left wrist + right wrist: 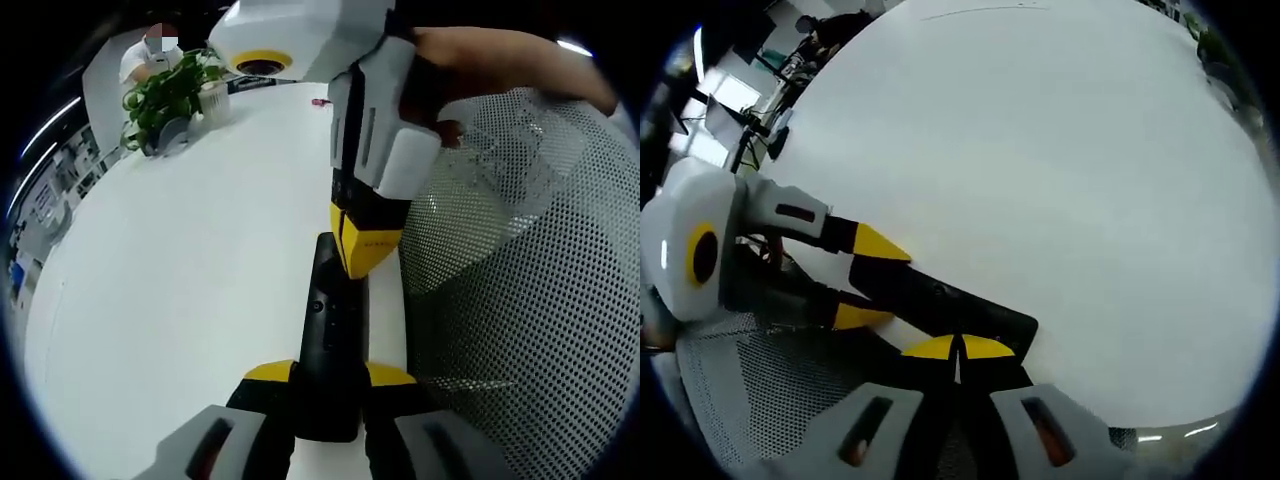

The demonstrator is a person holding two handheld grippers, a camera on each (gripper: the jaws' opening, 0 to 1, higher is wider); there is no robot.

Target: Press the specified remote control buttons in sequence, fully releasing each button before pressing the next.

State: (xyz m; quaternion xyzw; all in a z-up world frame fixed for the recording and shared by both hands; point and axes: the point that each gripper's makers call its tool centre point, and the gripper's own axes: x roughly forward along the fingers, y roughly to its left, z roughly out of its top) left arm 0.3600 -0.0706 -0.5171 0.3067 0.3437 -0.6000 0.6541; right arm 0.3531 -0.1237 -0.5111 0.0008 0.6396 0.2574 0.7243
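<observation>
A long black remote control (pixel 325 310) lies near the white table's (pixel 180 280) edge, its near end clamped between the yellow-tipped jaws of my left gripper (pixel 330 375). My right gripper (pixel 365 255) comes down from the upper right in a person's hand, jaws together, with its yellow tip on the remote's far part. In the right gripper view, my right gripper (pixel 960 347) is shut and its tips meet the remote (pixel 970 315). My left gripper (pixel 868 282) reaches in from the left and grips the remote's other end.
A mesh chair back (pixel 520 280) stands close against the table's edge, beside both grippers, and its mesh (pixel 750 390) also lies low in the right gripper view. A potted plant (pixel 165 100) and a white cup (pixel 213 100) stand at the table's far end.
</observation>
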